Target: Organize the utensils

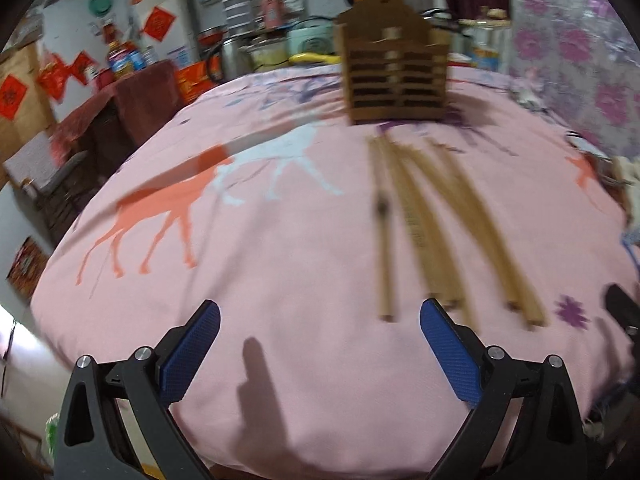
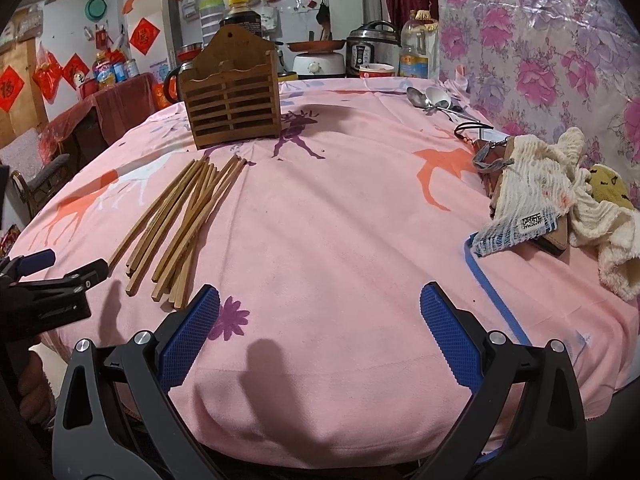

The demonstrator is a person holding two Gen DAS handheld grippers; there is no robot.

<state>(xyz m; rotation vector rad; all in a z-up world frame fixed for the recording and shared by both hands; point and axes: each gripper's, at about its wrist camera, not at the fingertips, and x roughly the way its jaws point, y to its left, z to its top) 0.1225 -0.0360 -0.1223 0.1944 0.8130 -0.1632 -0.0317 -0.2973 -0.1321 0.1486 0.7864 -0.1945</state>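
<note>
On the pink horse-print worktop (image 2: 340, 220), I'm holding both hand-held grippers, left (image 1: 320, 336) and right (image 2: 320, 320), apart, empty, near tan wooden chopsticks (image 2: 180, 220) lying before the slatted brown wooden holder (image 2: 232, 96).

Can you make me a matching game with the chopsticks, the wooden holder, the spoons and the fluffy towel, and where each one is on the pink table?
Things:
1. chopsticks
2. wooden holder
3. spoons
4. fluffy towel

Places:
A. far right, near the flowery wall
B. standing upright at the back
C. lying loose in front of the holder
D. heaped at the right edge

Pairs: 1-C, 2-B, 3-A, 4-D
</note>
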